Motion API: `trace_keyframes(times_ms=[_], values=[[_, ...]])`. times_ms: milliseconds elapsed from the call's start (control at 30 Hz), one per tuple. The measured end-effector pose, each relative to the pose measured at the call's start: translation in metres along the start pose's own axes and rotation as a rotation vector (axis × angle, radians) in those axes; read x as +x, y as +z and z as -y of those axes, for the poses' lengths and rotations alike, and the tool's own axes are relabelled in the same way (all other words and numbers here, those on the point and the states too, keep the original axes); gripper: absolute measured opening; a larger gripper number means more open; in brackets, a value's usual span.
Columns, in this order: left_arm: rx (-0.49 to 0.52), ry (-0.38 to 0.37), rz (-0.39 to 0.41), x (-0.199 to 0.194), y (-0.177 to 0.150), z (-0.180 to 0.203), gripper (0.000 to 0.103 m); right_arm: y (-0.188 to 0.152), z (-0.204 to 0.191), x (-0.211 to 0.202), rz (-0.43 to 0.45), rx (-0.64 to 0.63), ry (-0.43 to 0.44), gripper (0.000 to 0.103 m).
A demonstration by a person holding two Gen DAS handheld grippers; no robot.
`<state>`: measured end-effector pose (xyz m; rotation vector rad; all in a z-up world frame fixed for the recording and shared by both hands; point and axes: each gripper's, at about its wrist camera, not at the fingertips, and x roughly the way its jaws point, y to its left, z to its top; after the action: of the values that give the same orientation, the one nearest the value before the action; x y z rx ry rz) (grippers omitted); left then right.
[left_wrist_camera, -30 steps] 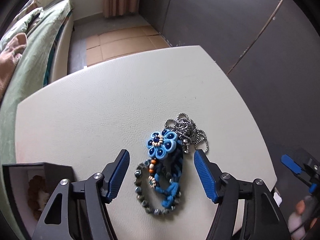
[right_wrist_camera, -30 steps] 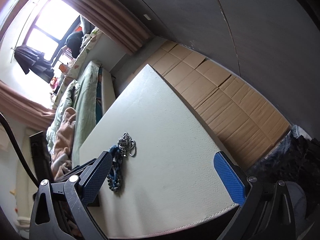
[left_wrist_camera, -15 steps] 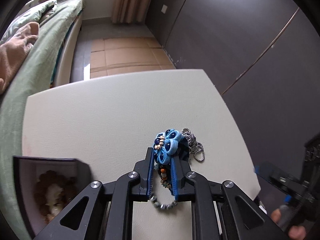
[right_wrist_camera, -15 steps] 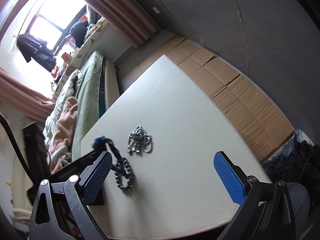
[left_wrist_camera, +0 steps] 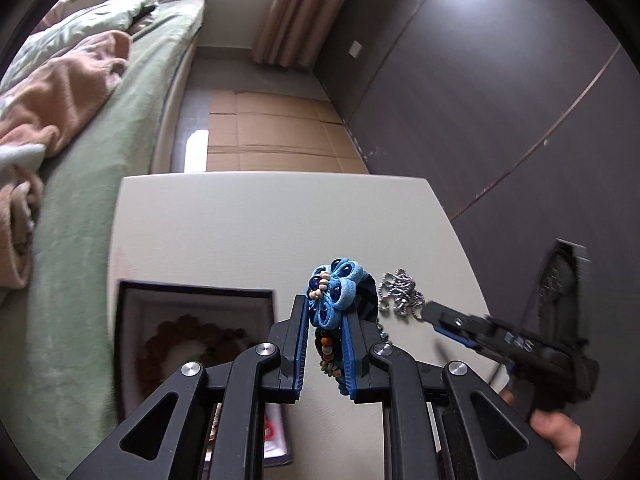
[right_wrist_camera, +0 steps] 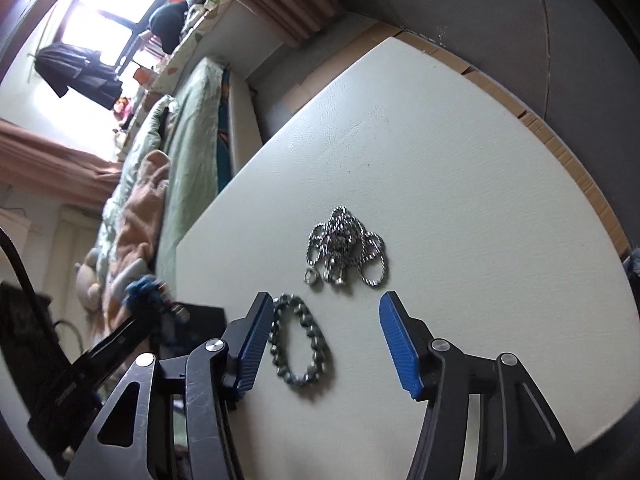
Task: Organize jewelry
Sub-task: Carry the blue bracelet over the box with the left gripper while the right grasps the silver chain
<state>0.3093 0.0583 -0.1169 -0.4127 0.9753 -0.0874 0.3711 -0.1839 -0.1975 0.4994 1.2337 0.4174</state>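
With brown beads already in the open dark jewellery box (left_wrist_camera: 192,296) at the desk's (right_wrist_camera: 460,160) near left corner, the left gripper (left_wrist_camera: 325,344) clamps the blue fabric-flower bracelet (left_wrist_camera: 334,292) beside it, while the right gripper's (right_wrist_camera: 324,338) jaws close around the grey-green bead bracelet (right_wrist_camera: 300,344), the silver ball chain (right_wrist_camera: 346,248) mid-desk untouched.

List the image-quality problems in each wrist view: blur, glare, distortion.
Left wrist view: fisheye bends the table edges; the right gripper is smeared by motion blur, while the blue flower bracelet between the left gripper's jaws stays sharp. Right wrist view: the window is blown out; the silver chain and grey bead bracelet are crisp.
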Motion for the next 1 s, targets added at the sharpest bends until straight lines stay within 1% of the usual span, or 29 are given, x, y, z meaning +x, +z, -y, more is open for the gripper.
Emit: trace_keyframes(times_ms=[67, 133, 267, 333, 400, 467, 500, 533, 567, 600, 633, 667, 767, 833, 933, 1000], values=[[-0.013, 0.004, 0.012, -0.006, 0.000, -0.007, 0.016, 0.005, -0.006, 0.007, -0.008, -0.013, -0.026, 0.057], [-0.031, 0.006, 0.025, -0.014, 0.000, -0.014, 0.016, 0.010, -0.012, 0.011, -0.001, -0.039, -0.073, 0.057], [-0.059, 0.013, 0.052, -0.029, -0.003, -0.027, 0.016, 0.022, -0.022, 0.026, -0.013, -0.087, -0.197, 0.057], [-0.072, 0.012, 0.064, -0.038, -0.004, -0.032, 0.016, 0.026, -0.030, 0.032, -0.005, -0.124, -0.258, 0.057], [-0.081, 0.013, 0.073, -0.043, -0.005, -0.036, 0.016, 0.026, -0.044, 0.041, -0.002, -0.199, -0.350, 0.057], [-0.093, 0.014, 0.087, -0.050, -0.007, -0.040, 0.016, 0.022, -0.056, 0.050, -0.020, -0.295, -0.453, 0.057], [-0.097, 0.013, 0.090, -0.051, -0.008, -0.043, 0.016, 0.020, -0.060, 0.054, -0.024, -0.329, -0.491, 0.056], [-0.103, 0.013, 0.094, -0.055, -0.009, -0.044, 0.016, 0.018, -0.064, 0.055, -0.021, -0.353, -0.505, 0.053], [-0.110, 0.012, 0.098, -0.058, -0.010, -0.046, 0.016, 0.018, -0.065, 0.054, -0.025, -0.364, -0.494, 0.037], [-0.114, 0.011, 0.101, -0.060, -0.011, -0.048, 0.016, 0.020, -0.064, 0.054, -0.034, -0.362, -0.514, 0.019], [-0.120, 0.010, 0.105, -0.064, -0.012, -0.048, 0.016, 0.023, -0.061, 0.051, -0.039, -0.339, -0.500, 0.019], [-0.121, 0.009, 0.107, -0.066, -0.013, -0.049, 0.016, 0.026, -0.056, 0.047, -0.044, -0.298, -0.455, 0.018], [-0.116, 0.013, 0.121, -0.075, -0.016, -0.051, 0.016, 0.027, -0.044, 0.036, -0.058, -0.234, -0.345, 0.018], [-0.119, 0.018, 0.128, -0.080, -0.019, -0.053, 0.016, 0.024, -0.043, 0.028, -0.053, -0.226, -0.307, 0.018], [-0.128, 0.025, 0.141, -0.088, -0.021, -0.056, 0.016, 0.017, -0.053, 0.008, -0.025, -0.235, -0.255, 0.018], [-0.130, 0.029, 0.147, -0.093, -0.021, -0.057, 0.016, 0.017, -0.059, -0.005, -0.005, -0.253, -0.238, 0.018]])
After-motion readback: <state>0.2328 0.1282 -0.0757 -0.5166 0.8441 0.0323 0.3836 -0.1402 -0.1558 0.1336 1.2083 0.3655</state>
